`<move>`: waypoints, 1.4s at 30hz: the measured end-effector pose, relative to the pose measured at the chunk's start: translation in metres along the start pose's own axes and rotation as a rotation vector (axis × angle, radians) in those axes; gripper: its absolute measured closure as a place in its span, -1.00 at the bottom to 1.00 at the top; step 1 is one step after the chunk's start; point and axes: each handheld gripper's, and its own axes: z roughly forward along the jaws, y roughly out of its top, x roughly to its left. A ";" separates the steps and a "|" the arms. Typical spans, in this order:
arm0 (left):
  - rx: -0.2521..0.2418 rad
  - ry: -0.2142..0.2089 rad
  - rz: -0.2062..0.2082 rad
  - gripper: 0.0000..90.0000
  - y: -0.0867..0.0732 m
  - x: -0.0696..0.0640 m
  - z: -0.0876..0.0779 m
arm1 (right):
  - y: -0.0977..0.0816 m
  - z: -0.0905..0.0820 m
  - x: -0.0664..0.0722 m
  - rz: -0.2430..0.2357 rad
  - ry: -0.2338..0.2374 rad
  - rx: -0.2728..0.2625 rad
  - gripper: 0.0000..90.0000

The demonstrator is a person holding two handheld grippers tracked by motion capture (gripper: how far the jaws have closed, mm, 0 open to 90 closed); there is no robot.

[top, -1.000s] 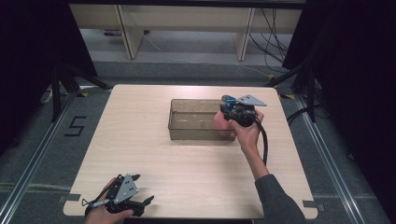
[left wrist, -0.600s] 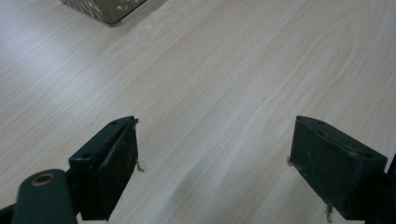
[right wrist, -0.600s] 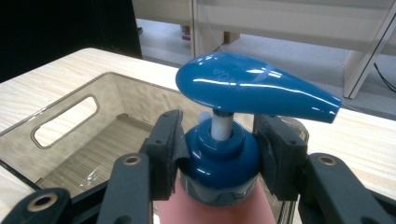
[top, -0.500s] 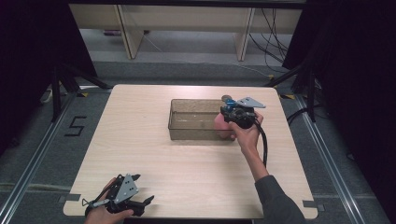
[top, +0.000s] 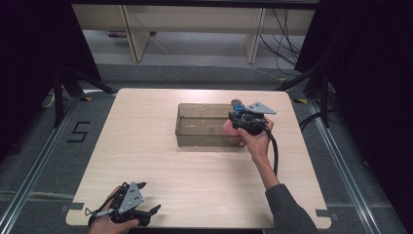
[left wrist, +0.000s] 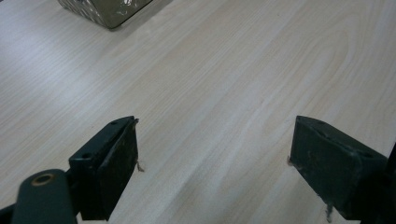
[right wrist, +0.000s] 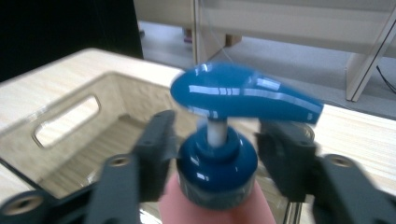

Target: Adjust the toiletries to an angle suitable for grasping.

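A pump bottle with a pink body [top: 233,136] and a blue pump head [right wrist: 243,93] hangs at the right end of a clear plastic bin [top: 195,139]. My right gripper [top: 238,122] is shut on the bottle's blue collar [right wrist: 217,163], one jaw on each side. The bin's handle wall [right wrist: 116,93] lies just beyond the bottle. My left gripper [top: 148,197] rests at the table's near left edge, open, with bare wood between its fingers [left wrist: 116,158]. A corner of the bin [left wrist: 102,9] shows far ahead of it.
The light wood table [top: 146,146] ends close behind the left gripper. Pale shelving [top: 195,24] stands on the grey floor beyond the far edge, with cables [top: 282,29] at its right. A "5" mark [top: 80,131] is taped on the floor at the left.
The right gripper and the bottle have sunk slightly toward the near side at the bin's right end. The left gripper has stayed put.
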 end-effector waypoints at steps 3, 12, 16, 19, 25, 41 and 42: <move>0.001 -0.002 -0.001 -0.67 0.000 0.000 0.000 | 0.001 -0.004 -0.002 0.048 -0.007 0.001 -0.29; 0.005 -0.004 0.004 -0.67 0.000 0.001 -0.001 | 0.000 -0.015 -0.006 0.075 0.025 -0.020 -0.37; 0.001 -0.009 0.002 -0.67 0.000 0.001 -0.001 | 0.001 -0.017 -0.006 0.067 0.021 -0.035 -0.39; 0.002 -0.011 -0.002 -0.67 0.000 0.000 -0.001 | 0.002 -0.019 -0.005 0.088 0.035 -0.044 -0.40; 0.002 -0.009 -0.005 -0.67 0.000 0.000 -0.001 | 0.002 -0.025 -0.003 0.099 0.024 -0.039 -0.44; 0.006 -0.012 -0.006 -0.67 0.000 0.000 0.000 | -0.003 -0.041 -0.004 0.109 0.047 -0.047 -0.46; 0.011 -0.008 -0.001 -0.67 0.000 0.001 0.000 | -0.004 -0.044 -0.002 0.125 0.052 -0.054 -0.47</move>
